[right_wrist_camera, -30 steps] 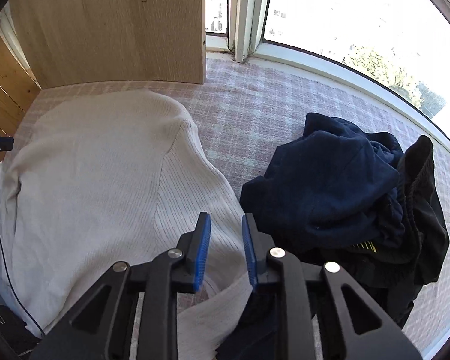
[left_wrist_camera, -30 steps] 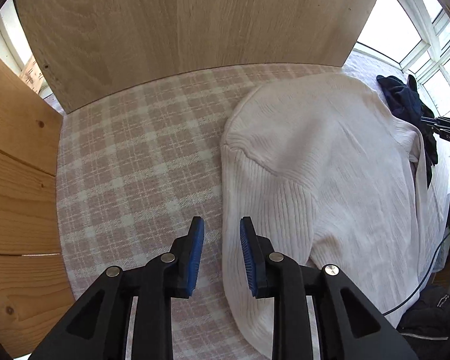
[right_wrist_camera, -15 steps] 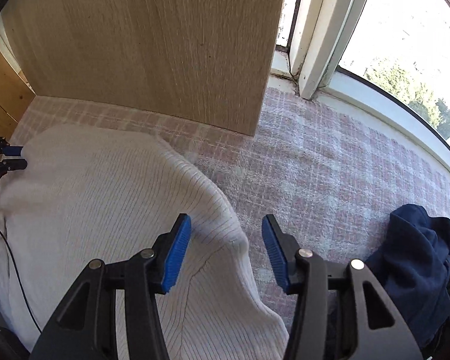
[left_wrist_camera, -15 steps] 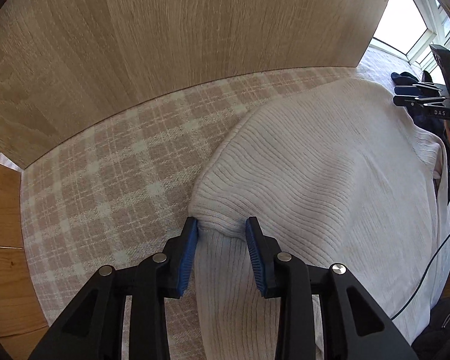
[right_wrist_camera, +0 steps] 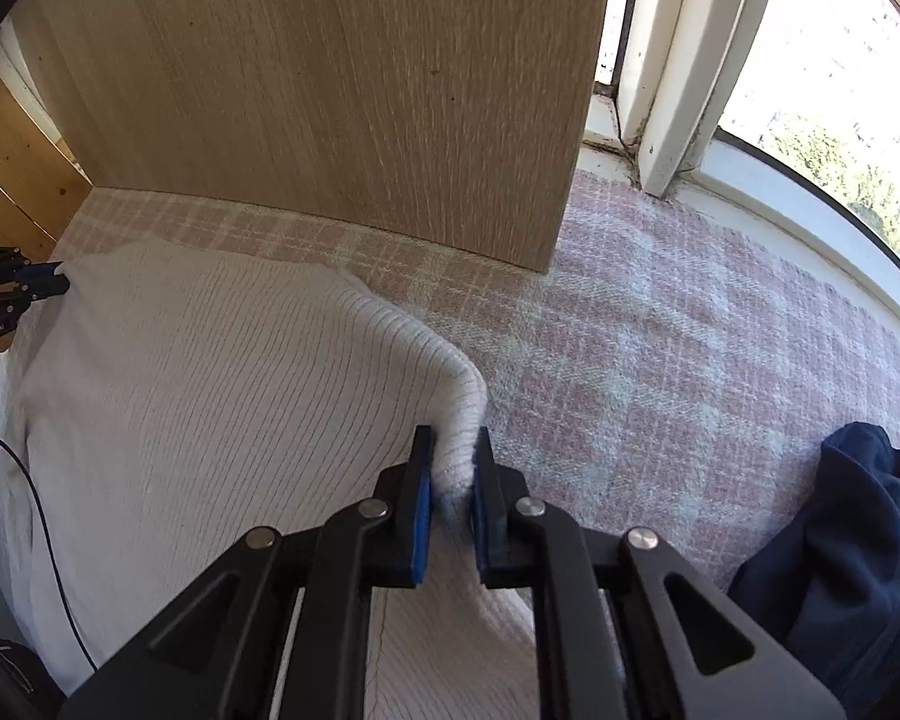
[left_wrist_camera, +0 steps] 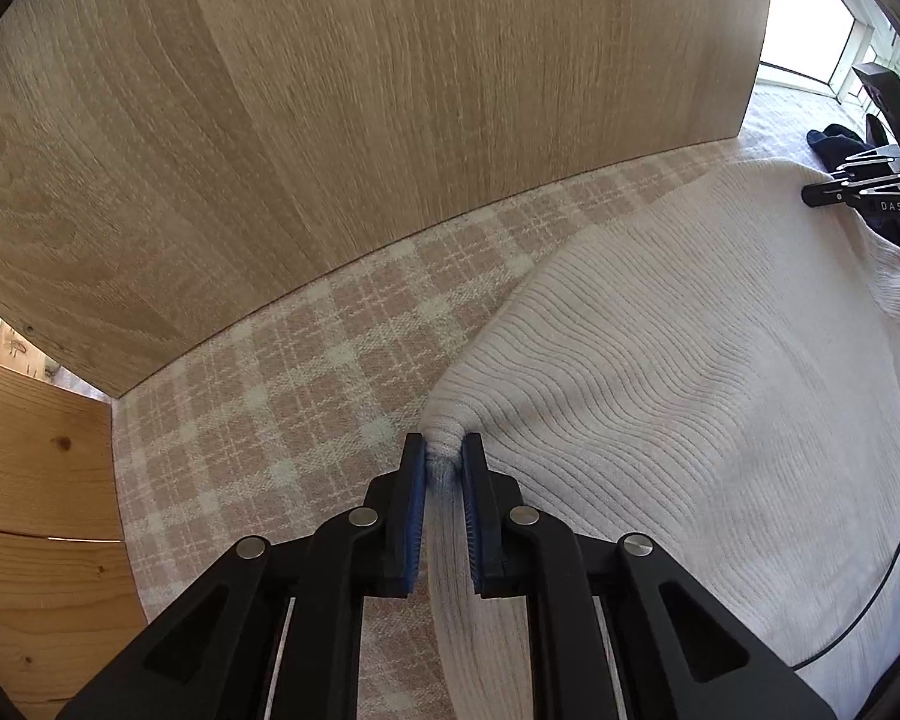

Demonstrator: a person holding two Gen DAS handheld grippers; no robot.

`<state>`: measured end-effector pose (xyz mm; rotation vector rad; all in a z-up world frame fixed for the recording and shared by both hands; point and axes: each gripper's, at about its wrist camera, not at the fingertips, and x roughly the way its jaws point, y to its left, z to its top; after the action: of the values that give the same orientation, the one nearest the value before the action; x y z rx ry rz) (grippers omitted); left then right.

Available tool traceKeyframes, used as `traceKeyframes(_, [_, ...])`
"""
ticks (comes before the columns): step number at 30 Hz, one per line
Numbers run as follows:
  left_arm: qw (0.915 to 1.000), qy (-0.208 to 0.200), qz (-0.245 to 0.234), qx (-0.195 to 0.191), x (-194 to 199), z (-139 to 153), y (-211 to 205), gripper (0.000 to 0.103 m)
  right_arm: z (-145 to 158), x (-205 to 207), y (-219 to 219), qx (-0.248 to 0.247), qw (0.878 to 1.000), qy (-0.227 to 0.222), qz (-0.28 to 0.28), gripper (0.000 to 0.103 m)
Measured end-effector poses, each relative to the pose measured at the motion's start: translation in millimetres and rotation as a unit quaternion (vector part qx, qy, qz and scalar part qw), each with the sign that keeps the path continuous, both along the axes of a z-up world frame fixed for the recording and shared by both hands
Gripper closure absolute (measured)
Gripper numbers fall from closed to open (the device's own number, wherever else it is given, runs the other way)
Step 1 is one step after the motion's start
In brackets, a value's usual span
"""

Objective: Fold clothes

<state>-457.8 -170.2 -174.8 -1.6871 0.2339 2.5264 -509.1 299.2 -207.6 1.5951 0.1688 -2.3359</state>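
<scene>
A white ribbed knit sweater (left_wrist_camera: 678, 360) lies spread on a pink plaid cloth (left_wrist_camera: 282, 396). My left gripper (left_wrist_camera: 443, 461) is shut on the sweater's left shoulder corner, the fabric bunched between the blue pads. My right gripper (right_wrist_camera: 455, 463) is shut on the sweater's (right_wrist_camera: 210, 372) right shoulder corner, with a fold of knit standing up between the pads. The right gripper also shows at the far right of the left wrist view (left_wrist_camera: 858, 189), and the left gripper at the far left of the right wrist view (right_wrist_camera: 24, 285).
A light wooden panel (left_wrist_camera: 360, 102) stands upright just behind the sweater. Pine boards (left_wrist_camera: 36, 468) rise at the left. A heap of dark navy clothes (right_wrist_camera: 852, 546) lies to the right on the plaid cloth (right_wrist_camera: 690, 360). A window frame (right_wrist_camera: 666, 96) runs along the far right. A black cable (right_wrist_camera: 42, 510) hangs at the near edge.
Both grippers moved forward to the sweater's far shoulder corners and closed on them. Half a second ago both were open around the fabric edge.
</scene>
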Motion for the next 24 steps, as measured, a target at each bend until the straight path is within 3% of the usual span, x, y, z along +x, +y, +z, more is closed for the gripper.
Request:
traceKeyframes(3, [0.9999,0.002,0.009,-0.008,-8.4,-2.2,-6.9,0.088,4.7,-4.3,5.3,0.012,0.999,0.027,-0.02,0.092])
traceKeyframes(5, [0.9995,-0.02,0.016,-0.02,-14.5,-15.1,-12.1,0.077,-10.3,-8.0,1.5,0.028,1.0,-0.002,-0.012,0.09])
traceKeyframes(7, [0.9993,-0.024,0.015,-0.023,-11.4,-14.7,-17.7,0.073,-15.1,-5.7,-1.5,0.045,0.999,-0.015,-0.009,0.088])
traceKeyframes(10, [0.9992,-0.006,0.023,-0.031,3.8,6.2,-29.3,0.066,14.9,12.0,0.1,0.051,0.998,0.025,-0.007,0.083])
traceKeyframes(14, [0.9989,0.006,0.033,-0.032,41.2,44.2,-46.7,0.064,67.5,32.1,15.0,0.034,0.997,0.07,-0.024,0.079])
traceKeyframes(18, [0.999,-0.01,0.027,0.033,95.6,64.2,-29.7,0.057,92.0,79.9,18.2,0.001,0.998,0.065,-0.013,0.068])
traceKeyframes(21, [0.9938,-0.037,0.02,0.102,151.6,46.1,3.1,0.055,91.1,133.8,8.6,-0.006,0.998,0.058,-0.001,0.064])
traceKeyframes(24, [0.9887,-0.072,0.024,0.129,197.0,23.3,25.9,0.054,67.8,194.9,12.3,-0.026,0.999,0.024,-0.022,0.062])
